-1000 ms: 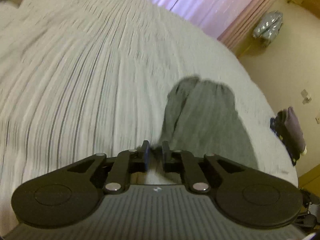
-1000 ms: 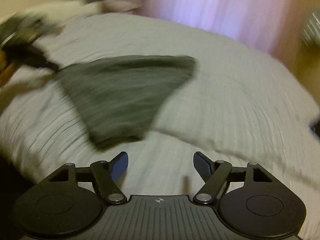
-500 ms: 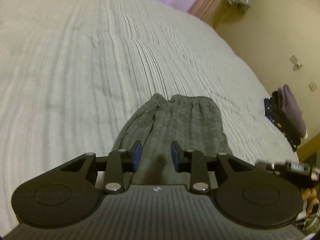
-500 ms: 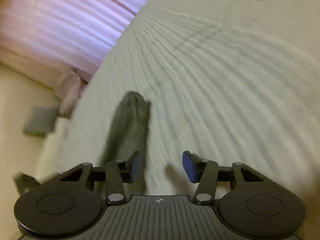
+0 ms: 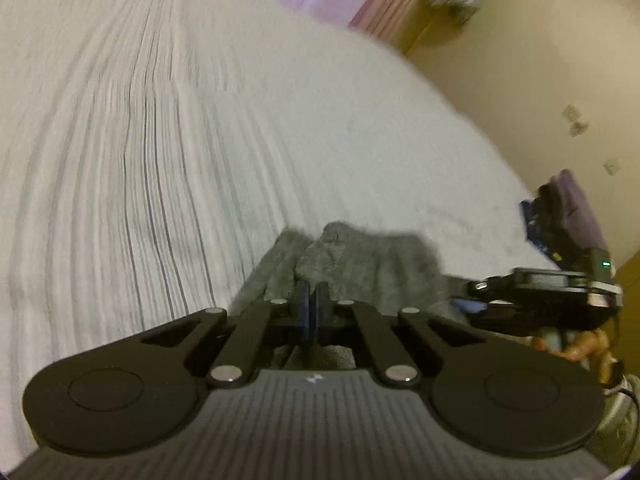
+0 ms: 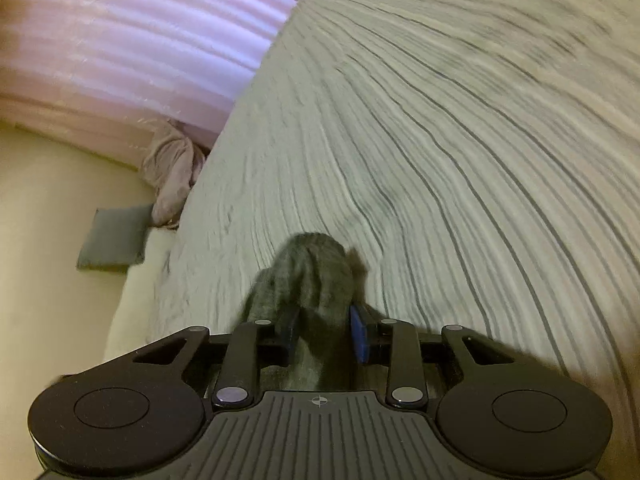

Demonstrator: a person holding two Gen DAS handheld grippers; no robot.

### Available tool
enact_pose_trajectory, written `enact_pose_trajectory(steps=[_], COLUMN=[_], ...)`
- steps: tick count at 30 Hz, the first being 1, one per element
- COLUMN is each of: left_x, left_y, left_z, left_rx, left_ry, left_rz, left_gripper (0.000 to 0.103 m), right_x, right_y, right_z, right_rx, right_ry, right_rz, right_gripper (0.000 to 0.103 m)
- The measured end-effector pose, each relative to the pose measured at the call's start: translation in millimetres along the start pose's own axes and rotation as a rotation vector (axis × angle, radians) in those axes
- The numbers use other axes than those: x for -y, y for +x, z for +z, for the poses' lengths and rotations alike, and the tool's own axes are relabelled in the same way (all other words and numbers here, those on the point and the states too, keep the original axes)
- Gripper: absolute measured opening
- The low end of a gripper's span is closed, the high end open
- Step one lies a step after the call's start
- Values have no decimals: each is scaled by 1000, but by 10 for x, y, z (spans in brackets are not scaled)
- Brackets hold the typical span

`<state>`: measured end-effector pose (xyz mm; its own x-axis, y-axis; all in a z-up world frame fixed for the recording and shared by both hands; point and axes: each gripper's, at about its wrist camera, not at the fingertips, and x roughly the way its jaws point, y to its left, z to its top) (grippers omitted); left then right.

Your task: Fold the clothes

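Observation:
A grey pair of shorts (image 5: 372, 260) lies bunched on the striped white bed cover (image 5: 200, 120). My left gripper (image 5: 311, 292) is shut on the near edge of the shorts. In the right wrist view the shorts (image 6: 308, 280) pass between the fingers of my right gripper (image 6: 324, 332), whose jaws are partly closed around the cloth with blue pads against it. The right gripper also shows in the left wrist view (image 5: 540, 296), at the right edge of the shorts.
A pink curtain (image 6: 140, 40) hangs beyond the bed. A grey cushion (image 6: 114, 238) and a bundled cloth (image 6: 172, 176) lie beside the bed edge. Dark and purple clothes (image 5: 568, 212) are stacked at the bed's right side near the wall.
Both grippers have closed in on the shorts: the left went from open to shut on the near edge, and the right narrowed around the cloth. The shorts have bunched up.

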<state>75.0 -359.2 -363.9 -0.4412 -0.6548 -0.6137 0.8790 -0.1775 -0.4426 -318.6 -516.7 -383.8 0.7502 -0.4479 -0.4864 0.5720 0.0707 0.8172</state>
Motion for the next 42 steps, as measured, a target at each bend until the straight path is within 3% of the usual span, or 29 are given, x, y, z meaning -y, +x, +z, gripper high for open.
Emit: enact_pose_trajectory(steps=[4,8,10,14,15,16,17,22,29,33,38,41,42], left_x=[-47,-187,-232,-303,-341,-378,-409,-412,-461,-392,-360,-324,-289], left_y=[-208,88,197,-102,-251,-399,-545,-1032,-1227,-1237,-1167,-1211,-1240], left_z=[0,-95,-160,-258,-299,-346,-402,-760,-1123,-1145,-1201,-1212,-1208], left_rx=[55,-28,-65,-13,-5,0,4,-17,-9,-13,-40,-30,-19], left_ry=[48,72,79,-5,-31,-55,-77,-174,-248,-199,-154,-119,-99], left_rz=[49,157,178,157,150,139,122,33,34,10,36,55,62], left_gripper=[0,1,6,16,20,21,21,21,21,21,21,6,6], right_x=[-136,-183,-174,-142,-118,-73,-27,139,156,147,51,33,26], right_y=[37,149,129,-211,-342,-502,-664,-1235,-1694,-1813,-1741,-1712,-1701], right_z=[-61,-160,-224,-360,-395,-443,-492,-844,-1393,-1507,-1442,-1450,-1453], right_rx=[17,20,13,23,30,43,56,34,21,16,15,15,15], right_ry=[-109,-180,-185,-205,-208,-203,-198,-178,-121,-95,-98,-100,-102], right_rz=[-26,-121,-139,-149,-147,-135,-123,-115,-106,-111,-130,-142,-144], right_gripper=[32,32,32,35,43,60,68,67,67,67,67,67,67])
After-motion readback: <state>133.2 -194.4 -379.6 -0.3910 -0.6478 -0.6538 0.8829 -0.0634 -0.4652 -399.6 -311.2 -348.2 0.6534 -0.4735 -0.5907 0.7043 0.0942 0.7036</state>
